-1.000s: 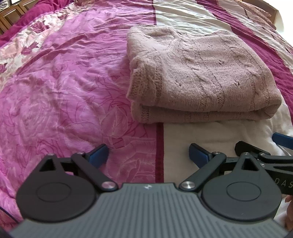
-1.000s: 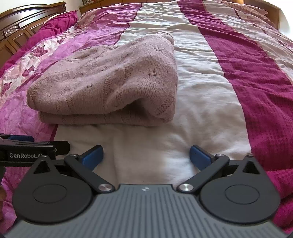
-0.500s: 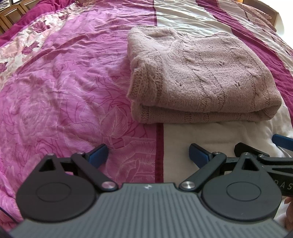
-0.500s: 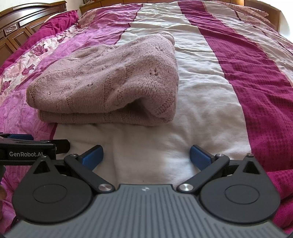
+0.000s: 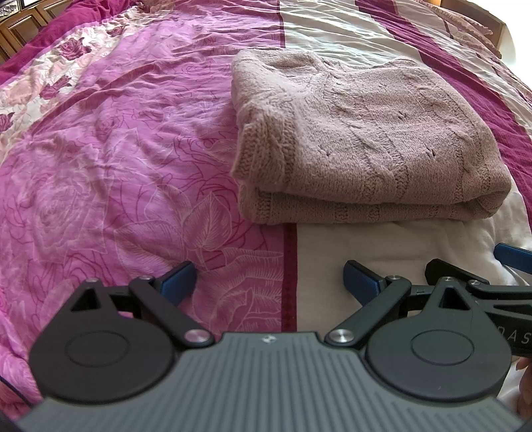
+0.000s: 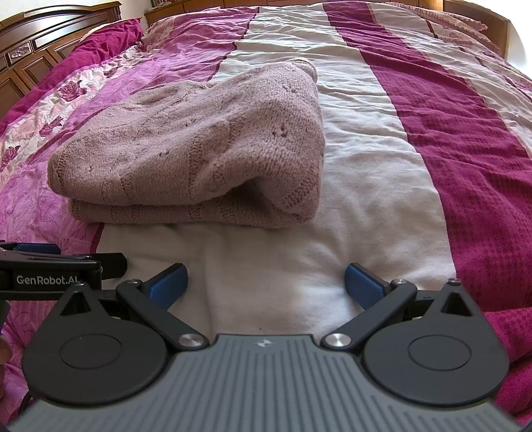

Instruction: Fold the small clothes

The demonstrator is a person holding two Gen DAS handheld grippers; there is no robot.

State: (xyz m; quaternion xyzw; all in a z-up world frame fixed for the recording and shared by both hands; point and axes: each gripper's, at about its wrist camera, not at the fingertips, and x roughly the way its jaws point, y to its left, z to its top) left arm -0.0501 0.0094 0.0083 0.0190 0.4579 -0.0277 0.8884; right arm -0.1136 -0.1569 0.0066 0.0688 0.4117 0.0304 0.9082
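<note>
A dusty-pink knitted sweater point(image 5: 362, 143) lies folded in a thick rectangular stack on the bed, also seen in the right wrist view as sweater point(image 6: 199, 156). My left gripper point(image 5: 269, 282) stands open, short of the sweater's near left edge, with nothing between its blue pads. My right gripper point(image 6: 264, 285) is open too, hovering over the white stripe just before the sweater's near right corner. Each gripper shows in the other's view: the right gripper point(image 5: 478, 269) at the right edge, the left gripper point(image 6: 56, 262) at the left edge.
The bedspread point(image 5: 116, 166) has pink floral, white point(image 6: 349, 166) and magenta point(image 6: 465, 149) stripes. A dark wooden headboard point(image 6: 43, 43) runs along the far left. A pink pillow edge point(image 6: 465, 20) lies at the far right.
Both grippers have barely shifted; the sweater sits slightly lower in the left wrist view. Nothing was grasped or released.
</note>
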